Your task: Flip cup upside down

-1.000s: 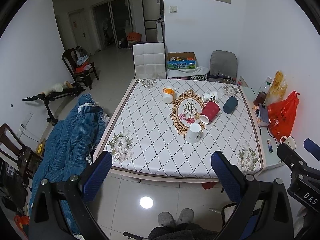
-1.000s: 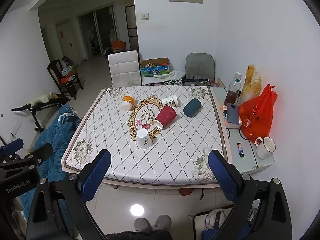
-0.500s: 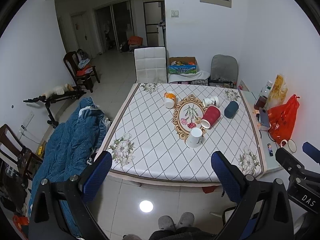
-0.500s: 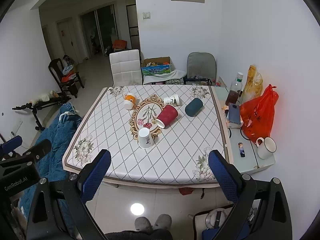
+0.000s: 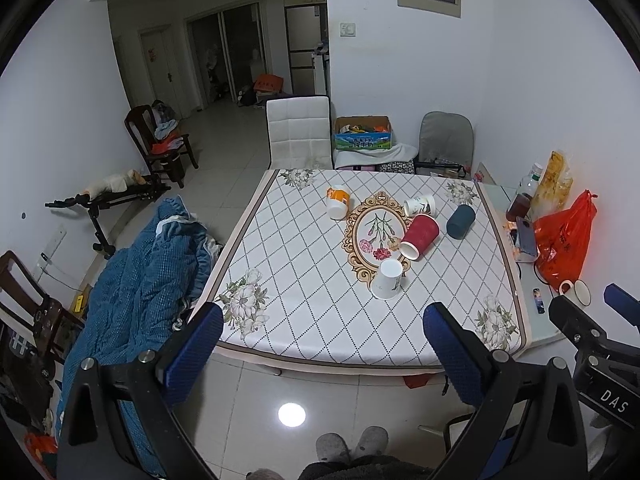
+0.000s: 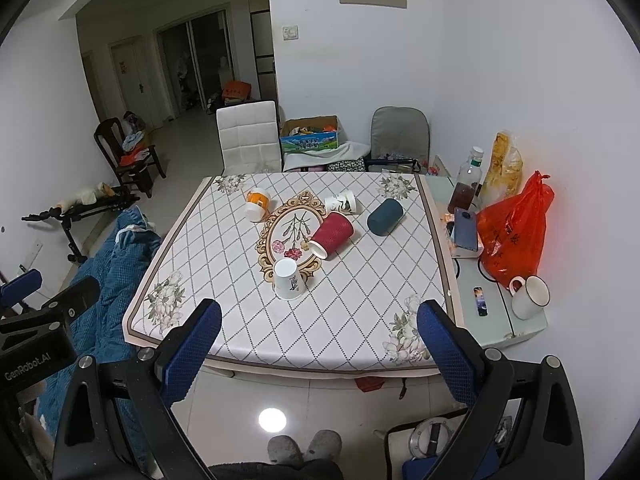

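Two wrist fisheyes, held high and well back from the table

Both look forward and down over its near edge; the left view sits left of the right, apparently level with it; both share the tabletop, the cups, the white chair and the far wall.

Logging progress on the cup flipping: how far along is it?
Done: the white cup nearest the table's front edge already stands upside down. In hand: nothing; left gripper and right gripper are open, short of the table. Left: the red cup, teal cup, orange cup and small white cup lie on their sides.
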`<state>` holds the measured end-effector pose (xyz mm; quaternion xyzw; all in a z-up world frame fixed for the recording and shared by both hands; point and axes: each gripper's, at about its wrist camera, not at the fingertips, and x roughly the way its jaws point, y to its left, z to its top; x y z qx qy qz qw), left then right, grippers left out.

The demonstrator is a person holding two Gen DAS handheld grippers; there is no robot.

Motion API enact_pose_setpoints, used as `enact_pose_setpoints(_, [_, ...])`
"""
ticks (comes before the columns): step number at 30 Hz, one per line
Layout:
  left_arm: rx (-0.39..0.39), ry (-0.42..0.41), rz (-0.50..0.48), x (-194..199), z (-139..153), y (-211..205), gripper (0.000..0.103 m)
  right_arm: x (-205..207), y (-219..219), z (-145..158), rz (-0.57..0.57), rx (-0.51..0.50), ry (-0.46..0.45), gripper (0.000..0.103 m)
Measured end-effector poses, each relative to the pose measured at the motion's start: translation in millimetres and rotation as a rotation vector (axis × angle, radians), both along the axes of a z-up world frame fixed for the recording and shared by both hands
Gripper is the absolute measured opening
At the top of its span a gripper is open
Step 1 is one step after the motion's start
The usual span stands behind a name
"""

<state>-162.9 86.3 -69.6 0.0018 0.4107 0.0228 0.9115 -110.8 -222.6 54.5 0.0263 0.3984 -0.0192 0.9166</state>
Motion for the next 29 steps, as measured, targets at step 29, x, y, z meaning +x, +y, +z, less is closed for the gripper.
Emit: enact_pose_setpoints(29, [-0.006,0.005,-0.008,-6.6,-1.2,-3.0,0.102,-2.9,3.4,-0.7,0.007,0.010,0.010,0.100])
